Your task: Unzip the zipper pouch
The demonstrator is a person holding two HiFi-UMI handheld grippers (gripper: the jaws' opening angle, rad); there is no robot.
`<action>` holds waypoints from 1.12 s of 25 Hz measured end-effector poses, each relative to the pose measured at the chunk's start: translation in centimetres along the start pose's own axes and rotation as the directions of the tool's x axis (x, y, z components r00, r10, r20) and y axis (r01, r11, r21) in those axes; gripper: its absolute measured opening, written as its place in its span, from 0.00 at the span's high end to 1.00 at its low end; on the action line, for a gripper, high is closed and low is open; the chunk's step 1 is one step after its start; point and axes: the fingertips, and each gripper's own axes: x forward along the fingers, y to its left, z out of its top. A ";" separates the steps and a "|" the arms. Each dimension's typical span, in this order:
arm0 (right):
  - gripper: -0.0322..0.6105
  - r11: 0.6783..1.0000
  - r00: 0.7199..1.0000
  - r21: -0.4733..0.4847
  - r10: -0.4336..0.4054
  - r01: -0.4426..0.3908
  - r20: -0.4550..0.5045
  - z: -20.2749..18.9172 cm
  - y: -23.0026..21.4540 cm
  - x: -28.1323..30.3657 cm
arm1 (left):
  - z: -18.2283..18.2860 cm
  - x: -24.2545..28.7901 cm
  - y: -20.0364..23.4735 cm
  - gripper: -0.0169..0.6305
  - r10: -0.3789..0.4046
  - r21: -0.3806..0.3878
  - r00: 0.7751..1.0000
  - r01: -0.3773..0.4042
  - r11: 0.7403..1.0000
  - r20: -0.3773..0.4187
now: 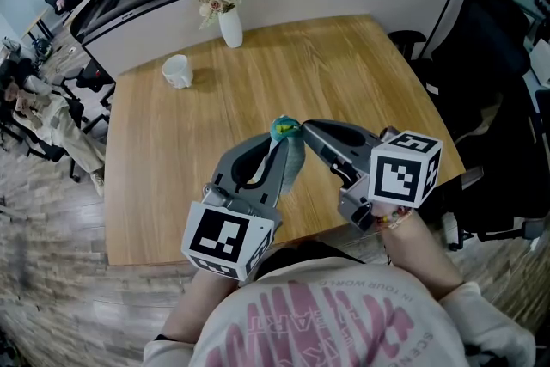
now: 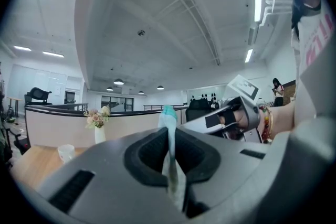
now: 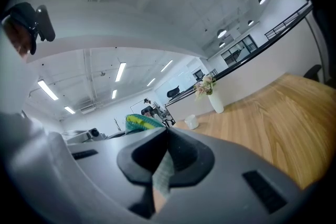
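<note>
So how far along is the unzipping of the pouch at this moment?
Done: the pouch is up off the table and clamped in the left tool. In hand: the right tool is shut on a thin bit near its teal top end; whether that is the zipper pull I cannot tell. Left: the unzipping itself, probably, as no open gap shows.

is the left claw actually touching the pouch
Touching: the left gripper view shows the left claw shut on the pouch, fabric pinched between its jaws.
</note>
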 end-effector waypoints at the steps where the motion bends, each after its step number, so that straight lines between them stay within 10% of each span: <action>1: 0.95 1.000 1.000 0.001 0.000 0.000 -0.001 0.0 0.0 0.0 | 0.0 0.0 0.0 0.95 0.000 -0.001 1.000 0.000 1.000 -0.002; 28: 0.95 0.997 0.995 0.000 -0.082 0.082 -0.055 -2.6 -2.0 -0.5 | 0.5 -1.2 0.0 0.95 0.004 -0.044 1.000 -0.003 0.999 0.021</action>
